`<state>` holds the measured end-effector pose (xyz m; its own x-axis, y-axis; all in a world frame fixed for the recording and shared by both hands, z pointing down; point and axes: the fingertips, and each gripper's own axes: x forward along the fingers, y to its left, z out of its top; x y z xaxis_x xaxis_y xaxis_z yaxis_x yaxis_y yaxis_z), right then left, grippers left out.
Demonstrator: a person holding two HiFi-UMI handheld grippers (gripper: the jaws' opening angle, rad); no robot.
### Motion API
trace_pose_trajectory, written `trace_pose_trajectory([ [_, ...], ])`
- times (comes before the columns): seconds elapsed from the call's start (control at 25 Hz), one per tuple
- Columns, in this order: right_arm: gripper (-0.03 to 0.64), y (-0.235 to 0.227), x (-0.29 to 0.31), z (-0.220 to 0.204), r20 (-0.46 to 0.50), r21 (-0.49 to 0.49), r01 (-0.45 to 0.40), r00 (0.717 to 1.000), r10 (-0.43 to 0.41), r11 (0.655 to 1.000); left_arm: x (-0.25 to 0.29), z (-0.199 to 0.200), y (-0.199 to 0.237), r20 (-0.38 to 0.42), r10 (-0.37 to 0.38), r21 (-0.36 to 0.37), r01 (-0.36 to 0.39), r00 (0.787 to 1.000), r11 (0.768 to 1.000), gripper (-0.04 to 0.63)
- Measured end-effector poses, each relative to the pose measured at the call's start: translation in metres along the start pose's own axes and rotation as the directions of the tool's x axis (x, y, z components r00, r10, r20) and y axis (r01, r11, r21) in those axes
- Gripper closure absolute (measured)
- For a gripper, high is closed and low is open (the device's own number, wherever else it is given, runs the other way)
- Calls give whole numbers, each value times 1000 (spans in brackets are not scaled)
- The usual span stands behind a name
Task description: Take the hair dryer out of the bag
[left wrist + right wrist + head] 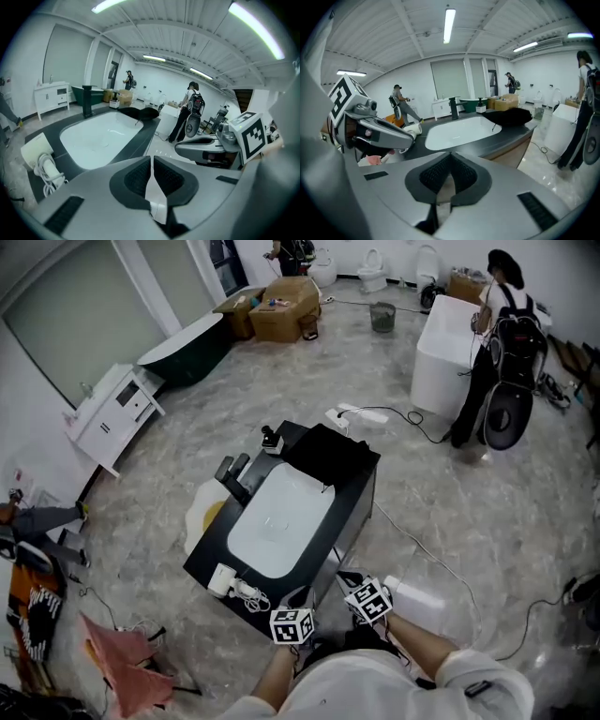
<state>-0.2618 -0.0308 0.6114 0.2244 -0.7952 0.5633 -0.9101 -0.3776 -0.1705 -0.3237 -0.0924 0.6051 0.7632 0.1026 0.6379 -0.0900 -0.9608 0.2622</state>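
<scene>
**Claws.** Left claw [152, 174]: jaws pressed together, nothing between them. Right claw [449, 171]: jaws likewise pressed together and empty. Both are held low by the person's body, at the near edge of the tabletop [204, 554] and touching nothing on it.

**Tabletop.** Black, free-standing on a marbled floor.

**Basin** [277, 521]. White, sunk into the middle of the tabletop, nothing in it. A dark faucet [234, 474] stands at its left side.

**Bag** [328, 451]. Black, soft and slumped at the far end of the tabletop. Whether its mouth is open cannot be told.

**Hair dryer** [223, 579]. White, lying on the near left corner of the tabletop, well apart from the bag, with its coiled cord [250, 594] just beside it.

**Step in hand.** By how things lie, the dryer is already out of the bag and set down, so the task looks finished or nearly so. The next move seems to call for nothing beyond keeping clear of the cord.

**Writing.** Each claw's cube bears black-and-white square markers only. No brand or label is readable on the dryer or the bag.
</scene>
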Motion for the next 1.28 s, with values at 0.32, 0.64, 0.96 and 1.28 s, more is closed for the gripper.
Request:
trace_pose_trajectory([
  [0.32, 618, 42, -40, 94, 225, -41, 158, 964, -145, 987, -76, 55, 33, 262, 43, 3, -45, 964, 999, 560],
  [0.64, 618, 79, -76, 170, 387, -78, 222, 905, -176, 972, -141, 106, 32, 470, 8, 70, -46, 883, 997, 560],
  [0.96, 618, 73, -113, 226, 495, -152, 268, 854, -162, 951, -194, 152, 35, 596, 143, -4, -175, 790, 985, 560],
  [1.28, 618, 59, -120, 226, 497, -133, 276, 850, -177, 952, -186, 166, 20, 599, 143, 17, -190, 788, 982, 560],
])
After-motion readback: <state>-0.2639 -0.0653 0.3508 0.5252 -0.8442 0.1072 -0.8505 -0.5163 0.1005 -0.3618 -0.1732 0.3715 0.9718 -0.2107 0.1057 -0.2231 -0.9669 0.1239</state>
